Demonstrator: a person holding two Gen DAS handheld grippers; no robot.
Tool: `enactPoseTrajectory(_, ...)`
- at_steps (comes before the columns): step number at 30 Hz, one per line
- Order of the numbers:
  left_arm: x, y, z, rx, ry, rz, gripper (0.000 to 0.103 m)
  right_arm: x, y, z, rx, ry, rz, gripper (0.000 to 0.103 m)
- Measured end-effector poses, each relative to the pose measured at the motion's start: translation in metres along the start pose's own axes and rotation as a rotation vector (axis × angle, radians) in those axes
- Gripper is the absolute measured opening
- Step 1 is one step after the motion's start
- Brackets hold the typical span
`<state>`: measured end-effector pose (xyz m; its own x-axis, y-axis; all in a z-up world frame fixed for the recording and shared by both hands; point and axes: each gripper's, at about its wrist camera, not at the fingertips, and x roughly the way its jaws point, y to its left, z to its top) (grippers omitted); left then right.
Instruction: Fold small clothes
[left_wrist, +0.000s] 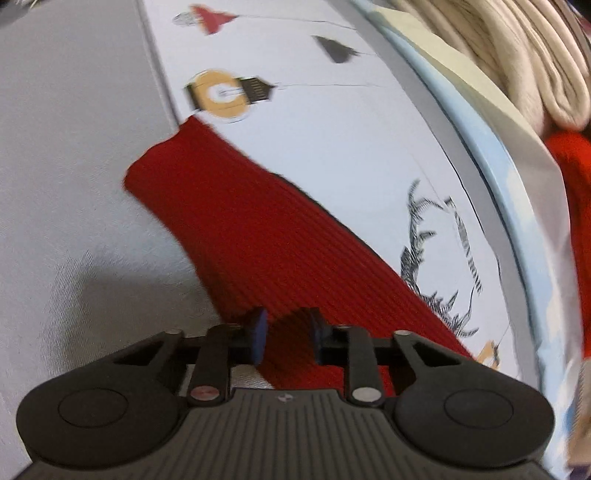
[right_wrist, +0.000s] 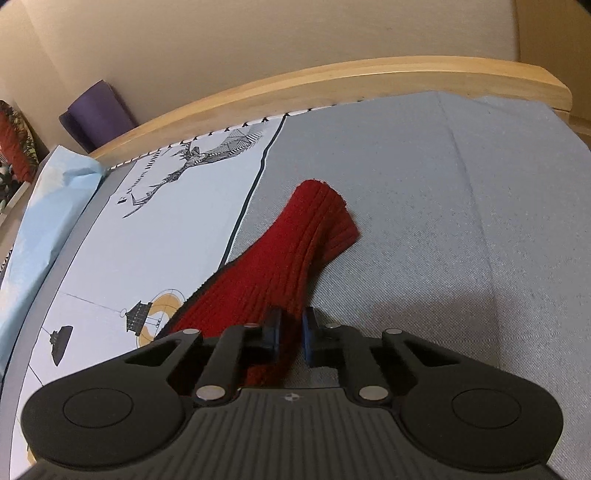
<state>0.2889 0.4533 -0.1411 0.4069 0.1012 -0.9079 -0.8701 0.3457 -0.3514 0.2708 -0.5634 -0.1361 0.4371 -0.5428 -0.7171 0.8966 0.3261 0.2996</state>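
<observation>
A: Where is the red ribbed sock (left_wrist: 258, 236) lying?

B: On the bed, across the line where the grey sheet (left_wrist: 74, 147) meets the white printed cloth (left_wrist: 332, 122). In the left wrist view it runs from the fingers up toward ten o'clock, and its far end rests on the grey sheet just below the yellow ring drawing (left_wrist: 221, 94).

A: And the left gripper (left_wrist: 286, 334)?

B: Its two blue pads stand on either side of a ridge of the red knit, with fabric filling the gap. The left gripper is clenched on the sock.

A: The right gripper (right_wrist: 290, 334)?

B: The same cloth, another part. In the right wrist view the sock (right_wrist: 295, 251) rises from the fingers toward one o'clock and ends in a rounded tip on the grey sheet (right_wrist: 461, 221). The pads are nearly together with a thin fold of red knit pinched between them, so it grasps the sock too.

A: What else is around?

B: A wooden bed rail (right_wrist: 332, 79) curves along the far edge at twelve o'clock in the right view, with a purple roll (right_wrist: 96, 114) behind it at ten o'clock. In the left view, beige folded fabric (left_wrist: 517, 66) is piled at one o'clock, with another red knit piece (left_wrist: 576, 192) at three o'clock.
</observation>
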Motion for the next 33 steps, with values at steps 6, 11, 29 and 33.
enactPoseTrajectory(6, -0.024, 0.000, -0.002, -0.050, -0.017, 0.027, 0.037, -0.006, 0.007, 0.004, 0.012, 0.021, -0.036, 0.032)
enactPoseTrajectory(11, -0.016, 0.006, 0.000, -0.065, 0.027, 0.025, 0.042, -0.033, 0.021, 0.010, 0.019, 0.055, -0.056, 0.051)
enactPoseTrajectory(29, -0.026, 0.036, 0.032, 0.164, -0.259, 0.027, 0.013, -0.228, 0.116, -0.120, -0.426, 0.311, 0.510, 0.060)
enactPoseTrajectory(33, -0.011, 0.053, 0.043, 0.089, -0.162, 0.002, 0.020, -0.211, 0.126, -0.143, -0.476, 0.378, 0.463, 0.060)
